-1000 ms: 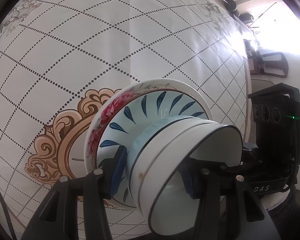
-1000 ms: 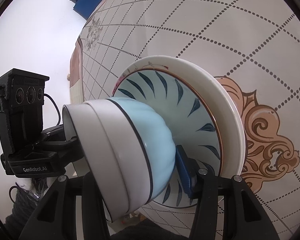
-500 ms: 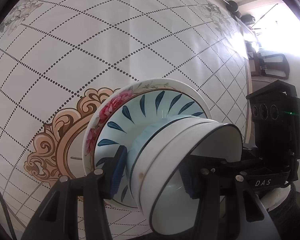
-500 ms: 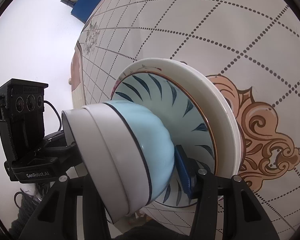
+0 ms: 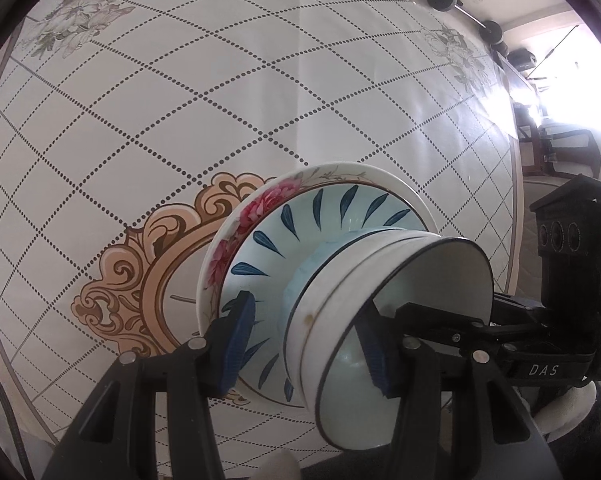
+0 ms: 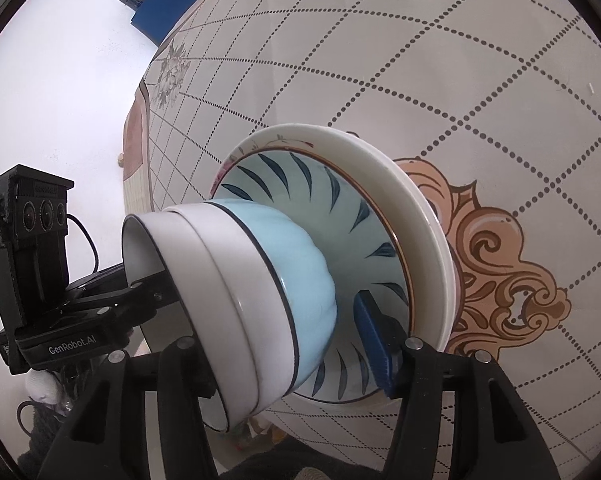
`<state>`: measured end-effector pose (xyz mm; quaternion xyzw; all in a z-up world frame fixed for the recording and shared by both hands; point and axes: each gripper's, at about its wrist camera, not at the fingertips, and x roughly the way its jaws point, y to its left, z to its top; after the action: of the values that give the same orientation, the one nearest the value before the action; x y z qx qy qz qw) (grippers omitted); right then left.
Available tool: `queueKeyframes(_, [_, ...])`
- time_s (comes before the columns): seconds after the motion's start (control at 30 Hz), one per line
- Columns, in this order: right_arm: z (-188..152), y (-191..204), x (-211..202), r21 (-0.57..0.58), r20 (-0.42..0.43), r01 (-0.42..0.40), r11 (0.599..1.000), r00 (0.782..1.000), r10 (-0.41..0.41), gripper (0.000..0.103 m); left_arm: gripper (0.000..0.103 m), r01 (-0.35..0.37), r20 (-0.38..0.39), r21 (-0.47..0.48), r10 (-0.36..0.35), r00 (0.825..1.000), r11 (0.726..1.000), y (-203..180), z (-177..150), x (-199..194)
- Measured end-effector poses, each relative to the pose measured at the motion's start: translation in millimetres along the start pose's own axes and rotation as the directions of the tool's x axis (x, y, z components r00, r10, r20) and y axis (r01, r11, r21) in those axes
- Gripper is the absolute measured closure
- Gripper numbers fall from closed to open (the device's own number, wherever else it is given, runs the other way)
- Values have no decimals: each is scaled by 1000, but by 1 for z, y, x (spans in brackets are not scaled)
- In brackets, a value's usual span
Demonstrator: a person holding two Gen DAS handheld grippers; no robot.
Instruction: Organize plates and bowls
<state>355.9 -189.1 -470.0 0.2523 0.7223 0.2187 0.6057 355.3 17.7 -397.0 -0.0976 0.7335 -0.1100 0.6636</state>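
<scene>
Set on the patterned tablecloth point(image 5: 148, 92), over its tan scroll medallion point(image 5: 140, 292): a floral-rimmed plate point(image 5: 252, 216). Nested in that, a leaf-stroked dish point(image 5: 300, 220); seated in the dish, a light-blue bowl point(image 6: 300, 256); stacked inside it, white bowls point(image 6: 220, 256), black-rimmed on top and holding nothing but a gripper finger. Straddling the near wall of the bowl stack, the left gripper point(image 5: 306, 340): one blue pad down inside the top bowl, the other outside over the leaf-stroked dish, with a strip of dish showing between pad and bowl, so narrow but not pinching. Reaching around the same stack from the opposite side, the right gripper point(image 6: 276, 344), jaws opening: bowls between them, the visible blue pad standing clear of the light-blue wall, the other finger hidden behind the white bowls. Past the plate, wide bare cloth in the far direction of both views. Table edge point(image 6: 140, 152) curving away beyond the stack in the right wrist view, pale floor and a blue box point(image 6: 168, 4) beyond it.
</scene>
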Motion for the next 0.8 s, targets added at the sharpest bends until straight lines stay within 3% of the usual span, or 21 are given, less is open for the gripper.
queueKeyframes(0.07, [-3,6,-8,-25,23,37,999,999,-37,33,55,-26,21,5,25,999,1000,0,-4,-8])
queueKeyframes(0.13, [-7,12,-17,-41,42,73,996,997,-71,18,53,-37,47,-2,37,998,999,1,-7,-16])
queueKeyframes(0.23, [-14,25,-32,-72,88,118,990,990,-112,8,34,-47,78,-6,47,996,999,0,-13,-29])
queueKeyframes(0.33, [-23,46,-52,-118,166,227,967,964,-206,3,18,-110,146,8,108,983,994,-6,-23,-45])
queueKeyframes(0.43, [-35,70,-73,-145,266,380,913,904,-334,1,15,-205,223,1,200,954,979,-13,-34,-62])
queueKeyframes(0.6, [-70,101,-100,-129,424,637,760,728,-539,0,13,-290,307,-63,295,905,955,-16,-61,-87])
queueKeyframes(0.67, [-85,108,-107,-111,444,659,744,703,-556,0,13,-277,328,-62,282,902,959,-18,-75,-95])
queueKeyframes(0.73, [-99,114,-110,-109,450,664,740,697,-558,0,13,-282,346,-61,285,894,958,-22,-88,-100])
queueKeyframes(0.8, [-114,118,-114,-102,449,649,753,706,-548,0,12,-288,357,-52,287,889,956,-27,-100,-103])
